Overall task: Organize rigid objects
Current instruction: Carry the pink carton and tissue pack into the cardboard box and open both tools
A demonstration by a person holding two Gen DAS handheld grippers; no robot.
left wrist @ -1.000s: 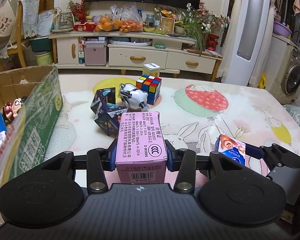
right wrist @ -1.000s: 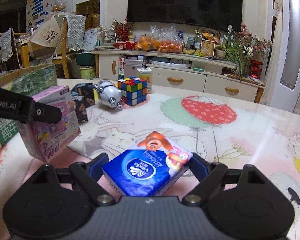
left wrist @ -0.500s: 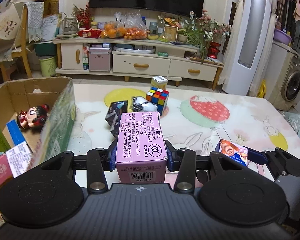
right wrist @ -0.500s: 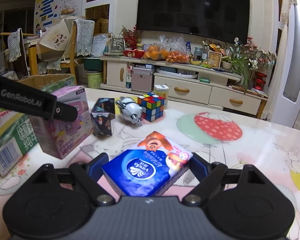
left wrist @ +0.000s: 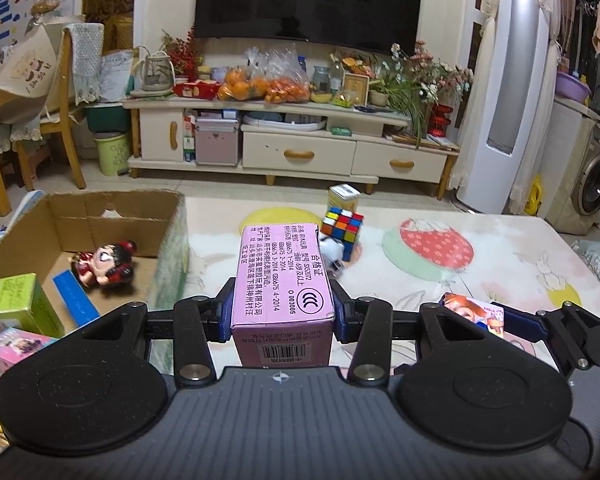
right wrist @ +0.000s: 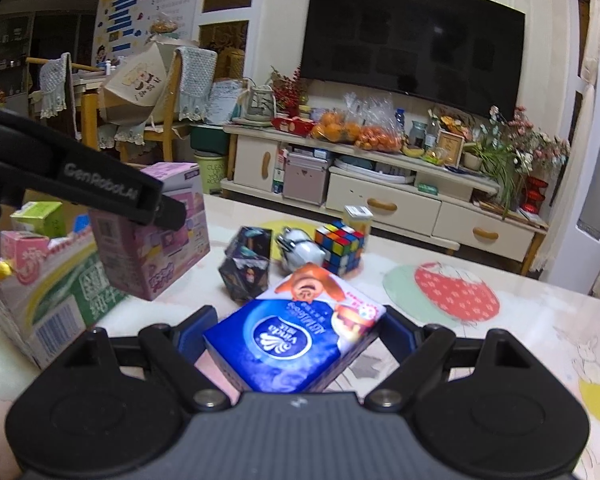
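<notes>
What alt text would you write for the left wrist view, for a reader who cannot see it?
The left gripper clamps a pink rectangular cardboard box above a patterned table. To its left stands an open brown cardboard carton holding a red doll figure. Beyond lies a multicoloured puzzle cube.

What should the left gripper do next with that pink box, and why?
Probably carry it a little further left, over the cardboard box, then lower it. The left gripper is shut on the pink box, which hangs just right of the carton's near wall.
</notes>
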